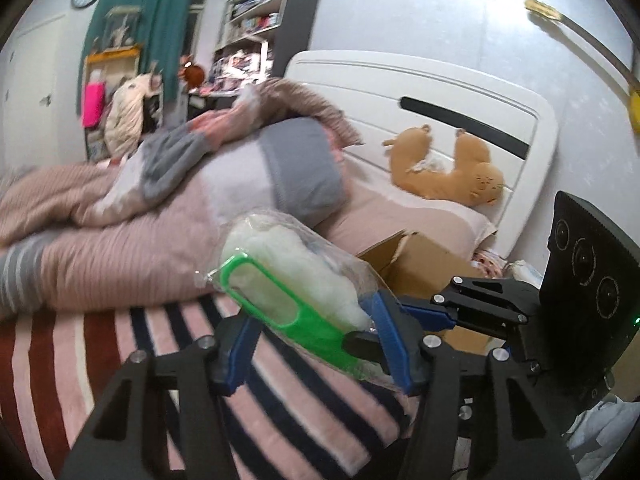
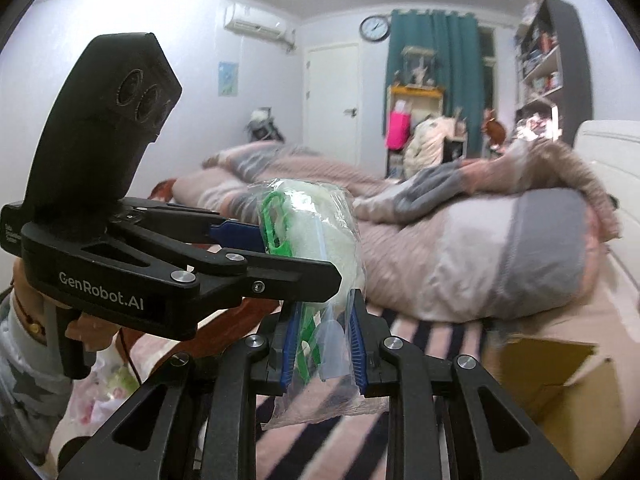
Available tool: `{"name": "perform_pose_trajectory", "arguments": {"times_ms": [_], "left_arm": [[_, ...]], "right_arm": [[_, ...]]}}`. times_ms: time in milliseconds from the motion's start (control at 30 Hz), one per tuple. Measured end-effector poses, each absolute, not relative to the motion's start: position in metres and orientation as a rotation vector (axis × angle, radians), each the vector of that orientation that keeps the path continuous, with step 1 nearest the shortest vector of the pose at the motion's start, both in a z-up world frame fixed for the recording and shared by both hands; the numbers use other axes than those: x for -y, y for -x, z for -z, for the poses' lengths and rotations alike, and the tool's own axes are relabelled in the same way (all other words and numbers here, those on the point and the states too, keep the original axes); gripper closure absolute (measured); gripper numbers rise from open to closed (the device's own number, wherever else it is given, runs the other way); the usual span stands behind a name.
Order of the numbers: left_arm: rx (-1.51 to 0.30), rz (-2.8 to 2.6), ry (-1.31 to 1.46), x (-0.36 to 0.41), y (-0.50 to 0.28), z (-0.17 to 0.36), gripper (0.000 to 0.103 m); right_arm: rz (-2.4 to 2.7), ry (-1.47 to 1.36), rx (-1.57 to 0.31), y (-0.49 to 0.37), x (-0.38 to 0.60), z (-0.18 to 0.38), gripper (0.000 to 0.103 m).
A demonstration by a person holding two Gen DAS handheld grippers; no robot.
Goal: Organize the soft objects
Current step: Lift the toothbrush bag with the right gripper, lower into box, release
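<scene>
A: Cardboard box (image 1: 424, 264) by the bed's edge, flaps up, inside not visible from either view. Same box (image 2: 560, 376) lower right in the right wrist view.

B: Task thing?

A: Clear plastic bag (image 1: 288, 264) with white fluffy stuffing and a green plastic handle piece (image 1: 280, 304) inside. Bag (image 2: 320, 240) held in the air over the striped blanket (image 1: 100, 352), between both tools.

B: Grippers?

A: Left gripper (image 1: 320, 344) blue pads pressed in on the bag's lower end, clamped. Right gripper (image 2: 324, 348) also pinching the bag, at its crinkled bottom edge; its pads sit close either side of the plastic. Right gripper (image 1: 404, 312) comes in from the right in the left view, fingers on the bag. Left gripper (image 2: 280, 248) reaches in from the left in the right view, level, hand underneath.

B: Background?

A: Rumpled pink-grey duvet (image 1: 160, 200), orange plush bear (image 1: 448, 164) against the white headboard (image 1: 460, 96).
</scene>
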State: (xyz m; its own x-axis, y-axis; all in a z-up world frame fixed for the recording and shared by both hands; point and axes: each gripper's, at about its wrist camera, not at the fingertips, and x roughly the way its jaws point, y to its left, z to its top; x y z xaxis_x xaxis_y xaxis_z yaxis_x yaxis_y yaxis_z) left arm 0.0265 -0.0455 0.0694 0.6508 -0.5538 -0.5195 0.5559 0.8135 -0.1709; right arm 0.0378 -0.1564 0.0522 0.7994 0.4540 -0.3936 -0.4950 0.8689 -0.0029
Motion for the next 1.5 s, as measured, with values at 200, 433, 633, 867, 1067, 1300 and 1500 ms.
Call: {"name": "perform_pose_trajectory", "arguments": {"times_ms": [200,433,633,867,1067,1300,1500], "left_arm": [[-0.576,0.700,-0.067,0.109,-0.027,-0.086,0.051],[-0.645,0.775,-0.118,0.175,-0.046,-0.074,0.051],[-0.727,0.794,-0.185,0.216,-0.064,-0.046,0.051],[-0.814,0.798,-0.231,0.240,-0.081,-0.015,0.048],[-0.819,0.800,-0.254,0.247,-0.088,-0.005,0.027],[-0.773,0.787,-0.221,0.231,-0.083,-0.017,0.017],[-0.675,0.709,-0.174,0.197,-0.062,-0.044,0.011]], "right_arm": [[-0.416,0.089,-0.365,-0.021,0.211,-0.062,0.085],[-0.320,0.058,-0.405,-0.018,0.268,-0.049,0.085],[-0.270,0.028,-0.488,-0.025,0.303,-0.020,0.085],[-0.224,0.032,-0.565,-0.031,0.316,0.011,0.085],[-0.189,0.050,-0.608,-0.042,0.319,0.026,0.074],[-0.178,0.053,-0.605,-0.043,0.321,0.029,0.048],[-0.218,0.034,-0.561,-0.039,0.316,0.015,0.034]]}}
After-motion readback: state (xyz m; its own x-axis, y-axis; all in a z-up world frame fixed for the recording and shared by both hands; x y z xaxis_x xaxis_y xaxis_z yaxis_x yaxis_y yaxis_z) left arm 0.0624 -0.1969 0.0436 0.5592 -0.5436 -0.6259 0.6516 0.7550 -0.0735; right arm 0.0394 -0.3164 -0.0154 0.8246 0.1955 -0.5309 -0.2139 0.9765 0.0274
